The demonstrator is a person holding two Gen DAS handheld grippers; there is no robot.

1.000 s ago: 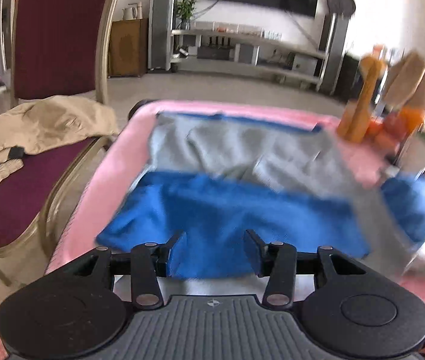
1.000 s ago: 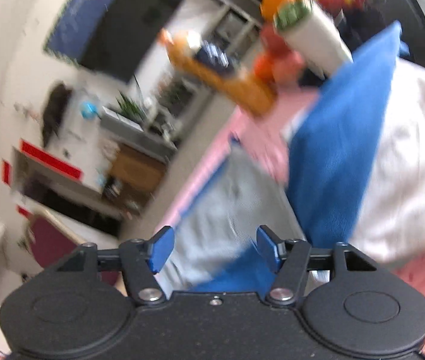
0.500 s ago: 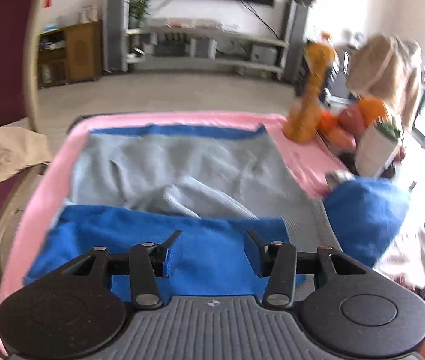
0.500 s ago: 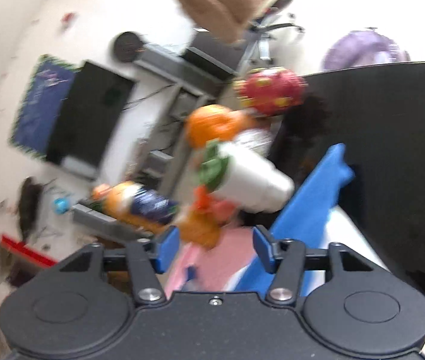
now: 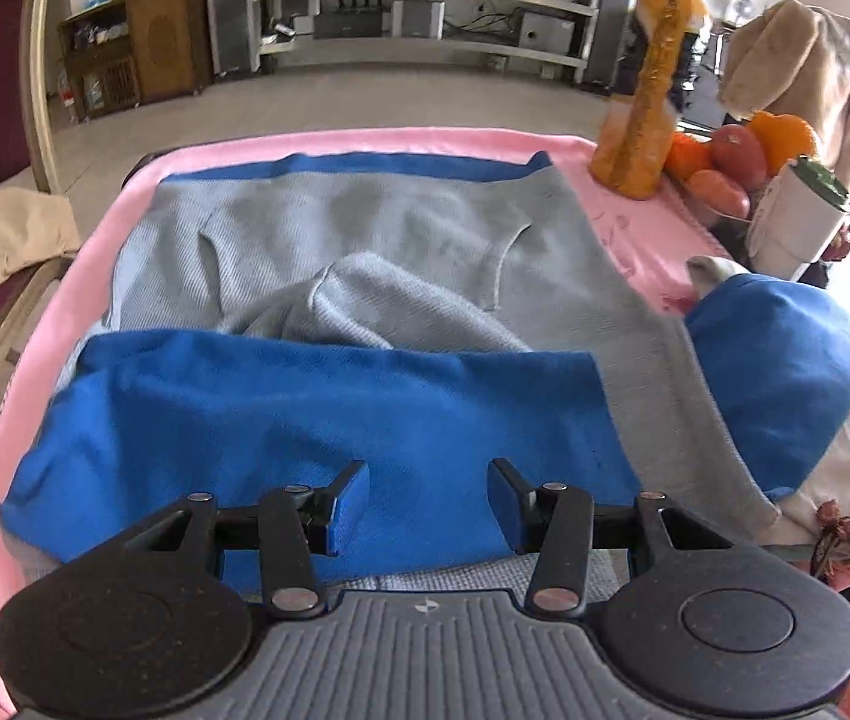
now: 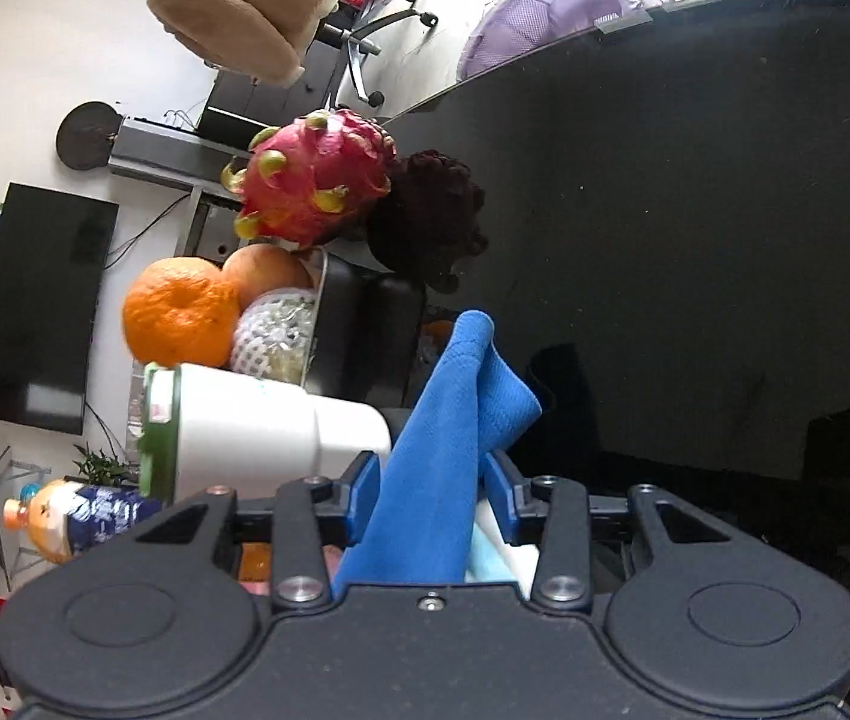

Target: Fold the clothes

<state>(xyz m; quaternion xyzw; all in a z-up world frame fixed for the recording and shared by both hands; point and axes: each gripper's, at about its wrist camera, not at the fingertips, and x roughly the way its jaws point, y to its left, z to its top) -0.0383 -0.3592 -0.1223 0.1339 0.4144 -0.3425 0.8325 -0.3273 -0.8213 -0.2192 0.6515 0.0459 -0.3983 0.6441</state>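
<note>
Pink blanket [image 5: 95, 252] bears rumpled blue-and-grey garment [image 5: 317, 396].

The right gripper [image 6: 429, 495] is rolled onto its side, so the room appears tipped over. A fold of blue knit cloth [image 6: 439, 432] stands up between its blue-padded fingers [image 6: 363, 495], which sit apart with the fabric passing through the gap; whether they pinch it I cannot tell. Just beside the cloth lies a white cup with a green lid [image 6: 257, 429]. Beyond it an orange [image 6: 179, 312], a dragon fruit [image 6: 314, 180] and a dark bunch of grapes [image 6: 425, 219] crowd together at the edge of a black glossy table [image 6: 694, 210]. A television [image 6: 41, 306] hangs on the wall behind.
</note>
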